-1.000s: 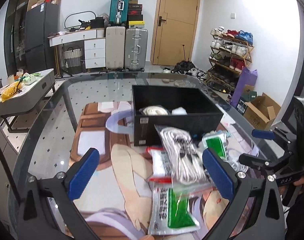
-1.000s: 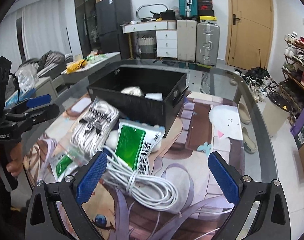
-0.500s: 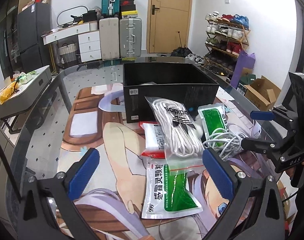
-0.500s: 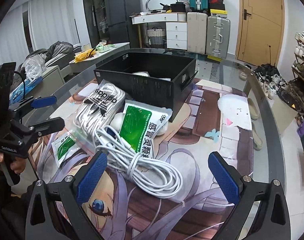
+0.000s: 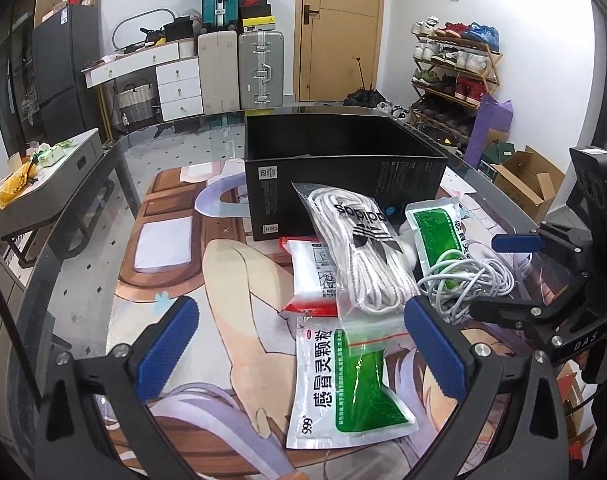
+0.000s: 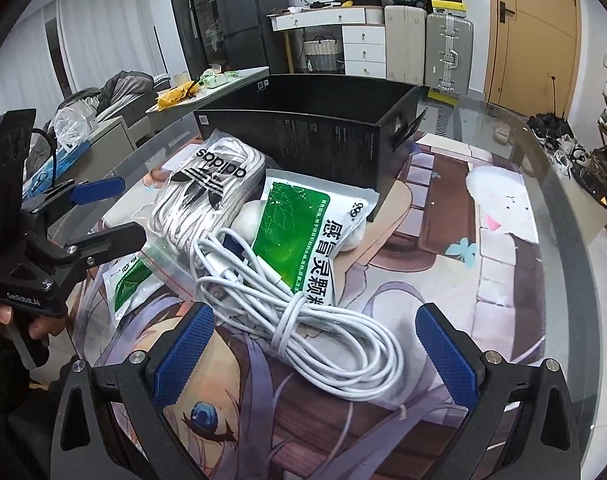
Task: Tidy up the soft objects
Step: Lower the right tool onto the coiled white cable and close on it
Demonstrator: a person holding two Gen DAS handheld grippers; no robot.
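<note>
Little is judged sorted — the clear zip bag of white laces (image 5: 363,256), green-and-white sachets (image 5: 343,380) and coiled white cable (image 6: 303,316) are left piled before the black cardboard box (image 5: 343,184), while the left gripper (image 5: 303,344) and right gripper (image 6: 315,352) are held wide open, empty.

the right gripper (image 6: 311,348) hangs with its blue-padded jaws wide apart over a coiled white charging cable (image 6: 303,312) that lies on the printed table mat (image 6: 503,264). the cable overlaps a white and green medicine sachet (image 6: 303,236), which leans against a white round soft lump (image 6: 249,218). just left, a clear zip bag of white adidas laces (image 6: 211,192) rests near an open black cardboard box (image 6: 315,132). at the far left, the left gripper (image 6: 103,212) sits parted, above a second green sachet (image 6: 127,286).
</note>
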